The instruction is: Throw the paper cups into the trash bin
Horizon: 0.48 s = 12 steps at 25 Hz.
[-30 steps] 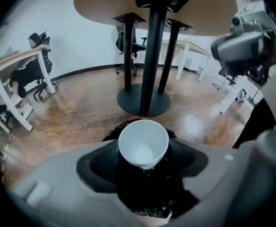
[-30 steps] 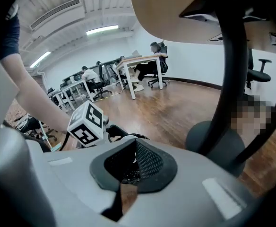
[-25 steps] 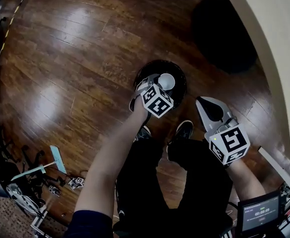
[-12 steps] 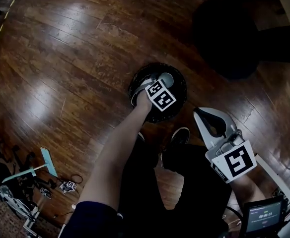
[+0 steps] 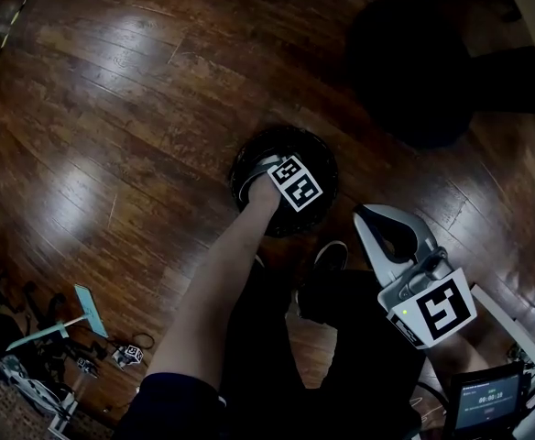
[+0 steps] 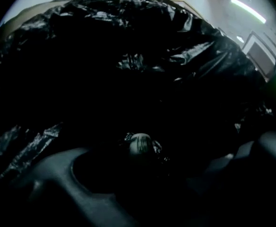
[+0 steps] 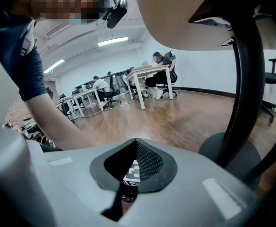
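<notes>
The left gripper point(image 5: 277, 174) reaches down into the round trash bin point(image 5: 315, 216), its jaws spread and just opened wider, with nothing clamped between them. The pale paper cup point(image 6: 140, 144) lies loose below in the crinkled, glossy black bag point(image 6: 128, 56). The smooth grey right gripper point(image 7: 135, 143) hangs above the polished wooden floor point(image 5: 139, 108), its jaws pressed together and empty.

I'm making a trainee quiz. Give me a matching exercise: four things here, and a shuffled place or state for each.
1 left gripper
2 right gripper
3 round black-lined trash bin
4 pale rounded object

A jaws shut, empty, right of the bin
B stands on the brown wooden floor
C jaws apart, pointing down into the bin
D lies deep inside the bin

Pairs: 1-C, 2-A, 3-B, 4-D.
Left gripper's jaws have just been opening; nothing gripped between them.
</notes>
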Available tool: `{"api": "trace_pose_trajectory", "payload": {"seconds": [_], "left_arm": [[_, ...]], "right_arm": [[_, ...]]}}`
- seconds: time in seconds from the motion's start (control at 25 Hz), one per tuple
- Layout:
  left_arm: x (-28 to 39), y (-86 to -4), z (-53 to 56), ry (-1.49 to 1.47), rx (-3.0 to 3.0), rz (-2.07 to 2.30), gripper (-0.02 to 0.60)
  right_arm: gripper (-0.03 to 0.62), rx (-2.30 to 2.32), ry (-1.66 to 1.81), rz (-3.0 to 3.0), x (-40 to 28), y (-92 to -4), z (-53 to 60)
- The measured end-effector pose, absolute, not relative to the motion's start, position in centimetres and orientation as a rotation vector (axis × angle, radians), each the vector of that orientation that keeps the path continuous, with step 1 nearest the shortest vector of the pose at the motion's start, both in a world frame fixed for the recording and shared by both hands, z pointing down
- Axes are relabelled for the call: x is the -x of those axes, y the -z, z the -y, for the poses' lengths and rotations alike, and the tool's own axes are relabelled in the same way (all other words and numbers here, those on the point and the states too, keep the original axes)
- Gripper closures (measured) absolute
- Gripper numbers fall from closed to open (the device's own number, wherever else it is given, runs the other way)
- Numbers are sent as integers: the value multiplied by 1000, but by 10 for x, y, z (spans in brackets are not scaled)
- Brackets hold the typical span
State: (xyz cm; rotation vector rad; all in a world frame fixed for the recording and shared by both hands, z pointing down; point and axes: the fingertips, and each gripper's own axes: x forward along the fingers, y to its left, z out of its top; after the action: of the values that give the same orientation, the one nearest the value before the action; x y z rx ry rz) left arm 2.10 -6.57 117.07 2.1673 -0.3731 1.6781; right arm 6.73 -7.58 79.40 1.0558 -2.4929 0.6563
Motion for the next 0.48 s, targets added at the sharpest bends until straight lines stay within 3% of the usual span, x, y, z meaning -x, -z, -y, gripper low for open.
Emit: {"api": "trace_pose_trajectory", "payload": {"seconds": [0.24,0.4,0.48], "left_arm": [[-24,-1149,81,-1600,-2212,502,226],[-36,-1070,117,-1311,-2338,721,338],[-33,-1027,128,-1216,-2380,784,345]], "right_arm": [[583,-1107,-734,2452,-76,-793,70],[583,-1100,-787,2430,-80,-779,59],[583,-1083,-813,2416,-78,-773,53]]}}
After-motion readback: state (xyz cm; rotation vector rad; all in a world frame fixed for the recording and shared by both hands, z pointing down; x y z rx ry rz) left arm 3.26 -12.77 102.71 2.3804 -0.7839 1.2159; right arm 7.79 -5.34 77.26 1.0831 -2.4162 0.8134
